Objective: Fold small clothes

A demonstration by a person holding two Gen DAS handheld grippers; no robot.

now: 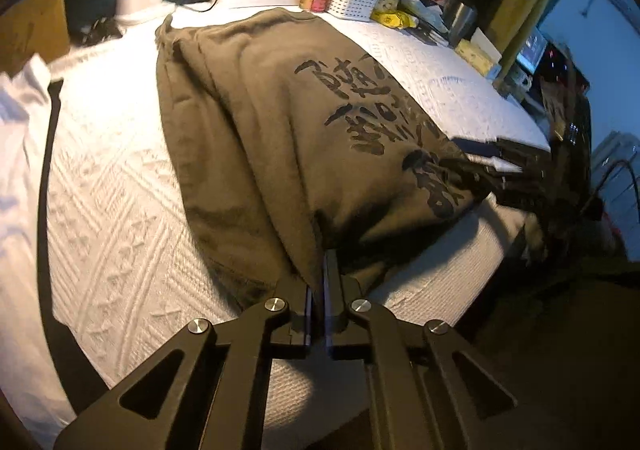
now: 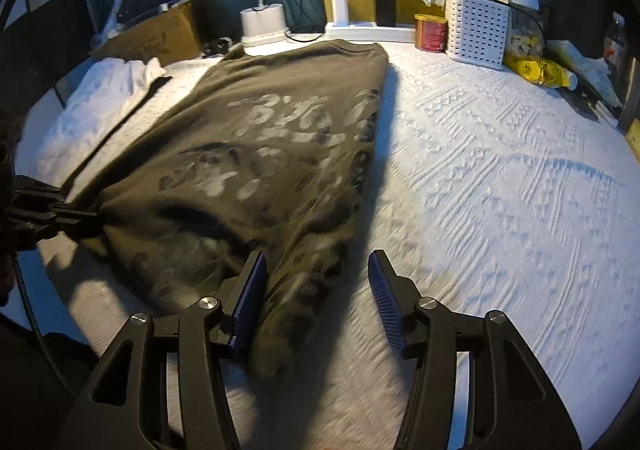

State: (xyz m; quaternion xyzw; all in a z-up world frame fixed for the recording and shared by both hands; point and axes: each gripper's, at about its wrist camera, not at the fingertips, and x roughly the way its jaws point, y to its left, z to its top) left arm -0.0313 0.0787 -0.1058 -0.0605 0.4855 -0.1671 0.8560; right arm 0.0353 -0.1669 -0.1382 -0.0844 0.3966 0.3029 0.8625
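My left hand-held gripper (image 1: 319, 266) is clamped on the near hem of the olive printed T-shirt (image 1: 280, 122), which lies lengthwise on the white textured table (image 2: 500, 178). My right hand-held gripper (image 2: 316, 282) stands open, straddling the shirt's near right corner without pinching it. I judge we're mid-fold: next, close right and carry both corners toward the collar. Behind, a white perforated basket (image 2: 476, 26) holds tissue-like paper.

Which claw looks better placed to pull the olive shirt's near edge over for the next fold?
Left, probably. The left claw is shut on the olive shirt hem; the right claw stands open, gripping nothing.
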